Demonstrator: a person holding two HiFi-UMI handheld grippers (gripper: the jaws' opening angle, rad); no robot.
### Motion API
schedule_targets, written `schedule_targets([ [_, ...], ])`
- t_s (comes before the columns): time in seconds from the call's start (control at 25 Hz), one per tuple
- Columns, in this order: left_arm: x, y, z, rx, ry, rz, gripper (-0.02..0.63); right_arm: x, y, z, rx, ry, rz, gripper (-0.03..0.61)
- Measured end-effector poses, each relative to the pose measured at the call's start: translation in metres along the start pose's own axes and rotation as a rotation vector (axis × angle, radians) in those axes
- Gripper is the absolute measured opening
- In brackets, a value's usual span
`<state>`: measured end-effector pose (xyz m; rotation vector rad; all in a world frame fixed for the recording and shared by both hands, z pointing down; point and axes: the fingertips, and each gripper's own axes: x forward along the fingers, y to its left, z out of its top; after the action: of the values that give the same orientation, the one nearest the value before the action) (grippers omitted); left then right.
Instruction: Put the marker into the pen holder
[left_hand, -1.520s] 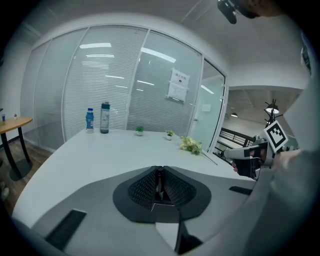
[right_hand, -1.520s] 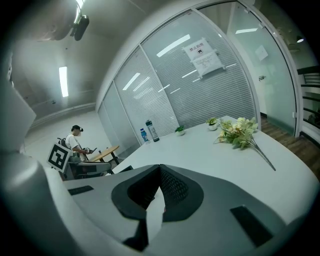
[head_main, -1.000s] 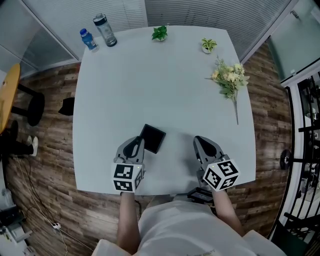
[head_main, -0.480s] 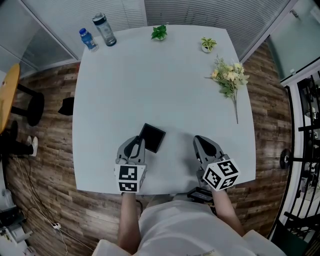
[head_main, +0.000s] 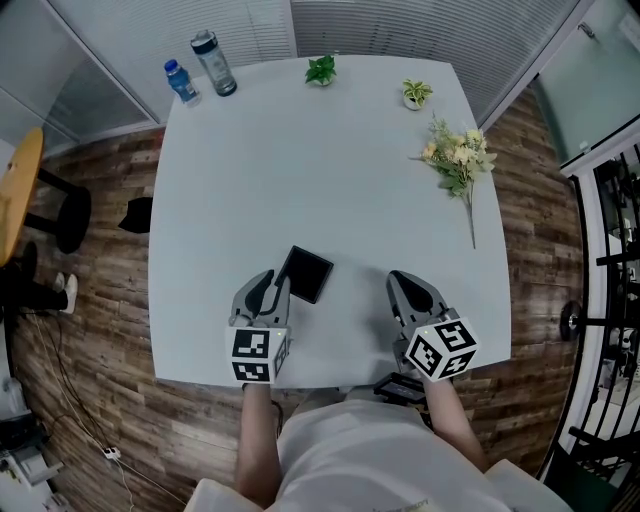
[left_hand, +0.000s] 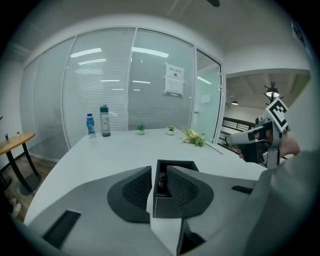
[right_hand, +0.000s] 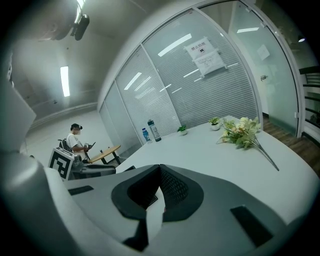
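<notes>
The black square pen holder (head_main: 305, 275) stands on the white table (head_main: 300, 170) near its front edge. In the left gripper view the pen holder (left_hand: 168, 207) sits just beyond the jaws, and a dark marker (left_hand: 161, 179) stands upright inside it. My left gripper (head_main: 268, 283) is right next to the holder's near left side. Its jaws (left_hand: 159, 170) stand a narrow gap apart with nothing held between them. The marker is hidden in the head view. My right gripper (head_main: 400, 283) rests to the right of the holder, apart from it. Its jaws (right_hand: 160, 167) are shut and empty.
Two bottles (head_main: 212, 62) stand at the far left corner. Two small potted plants (head_main: 320, 68) sit along the far edge, and a bunch of flowers (head_main: 458, 155) lies at the right. A person (right_hand: 76, 140) sits at a wooden table beyond the left side.
Hardly anything has changed. The left gripper has shifted very slightly beside the holder, and the right gripper has stayed put.
</notes>
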<state>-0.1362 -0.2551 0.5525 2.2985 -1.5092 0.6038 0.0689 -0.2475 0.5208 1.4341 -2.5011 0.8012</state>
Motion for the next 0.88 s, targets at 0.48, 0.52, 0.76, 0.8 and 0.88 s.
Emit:
schedule_targets([
  [0.48,-0.046,0.004,0.043,-0.131,-0.183,-0.021,0.038,-0.021,0.032,0.015,-0.043,-0.049,0.027,0.015],
  [0.52,-0.049,0.003,0.046,-0.138,-0.197,-0.029,0.034,-0.023,0.036,0.016,-0.047,-0.055,0.029,0.015],
  [0.76,-0.067,-0.007,0.059,-0.172,-0.251,-0.065,0.023,-0.036,0.05,0.023,-0.074,-0.086,0.029,0.015],
  [0.8,-0.07,-0.009,0.06,-0.175,-0.255,-0.07,0.019,-0.039,0.052,0.025,-0.078,-0.093,0.028,0.015],
  [0.88,-0.077,-0.013,0.063,-0.176,-0.264,-0.074,0.015,-0.046,0.056,0.029,-0.086,-0.109,0.028,0.015],
])
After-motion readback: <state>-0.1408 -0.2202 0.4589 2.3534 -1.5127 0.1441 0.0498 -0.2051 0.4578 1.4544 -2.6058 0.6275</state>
